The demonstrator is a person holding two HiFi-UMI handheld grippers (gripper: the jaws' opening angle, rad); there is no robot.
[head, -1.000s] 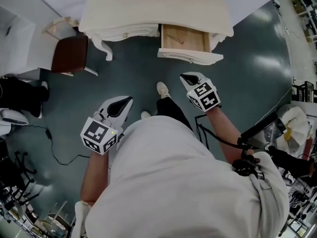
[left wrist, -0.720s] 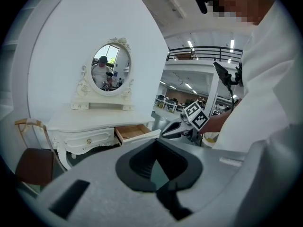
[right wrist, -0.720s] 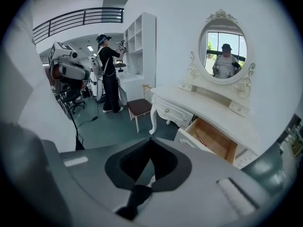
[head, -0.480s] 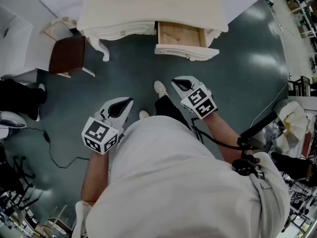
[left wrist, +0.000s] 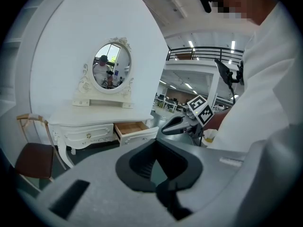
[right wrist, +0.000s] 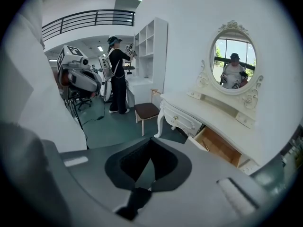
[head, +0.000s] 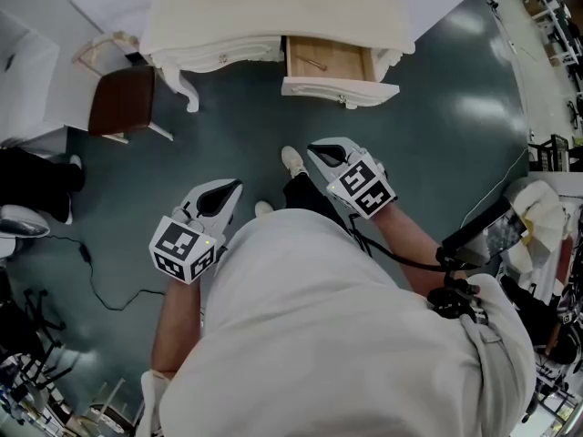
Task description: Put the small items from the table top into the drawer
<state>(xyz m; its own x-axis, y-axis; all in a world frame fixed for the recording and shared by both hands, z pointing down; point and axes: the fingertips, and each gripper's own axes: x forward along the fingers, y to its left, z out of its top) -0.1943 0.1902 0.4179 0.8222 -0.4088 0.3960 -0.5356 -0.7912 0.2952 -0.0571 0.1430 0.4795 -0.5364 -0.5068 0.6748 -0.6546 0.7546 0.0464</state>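
floor (head: pixel 437 153): dark teal. the person stands on it well apart from the furniture, so nothing is within reach of either gripper.

dressing table (head: pixel 273 21): white, curved legs, oval mirror (left wrist: pixel 110 71) on top. no small item can be made out on the tabletop in any view. judgement: the loading may be finished, or what is left is too small to see from here.

chair (head: pixel 127 98): brown seat, standing just beside the table's left end, clear of the drawer side.

drawer (head: pixel 330 62): right-hand one, pulled out with its wooden floor exposed. judgement: it is left open because it is the drop point, and it would need pushing in if the job is done.

left gripper (head: pixel 232 188): held at waist height, pointing toward the table and slightly down. jaws together, nothing between them, touching nothing.

right gripper (head: pixel 319 151): also at waist height, aimed roughly toward the open drawer. jaws fully closed, empty, touching nothing. judgement: both are carried low and closed because no pick is in hand.

thin stick-like item (head: pixel 315 65): lies on the drawer floor toward its left side. too small to identify. it is the only task item visible.
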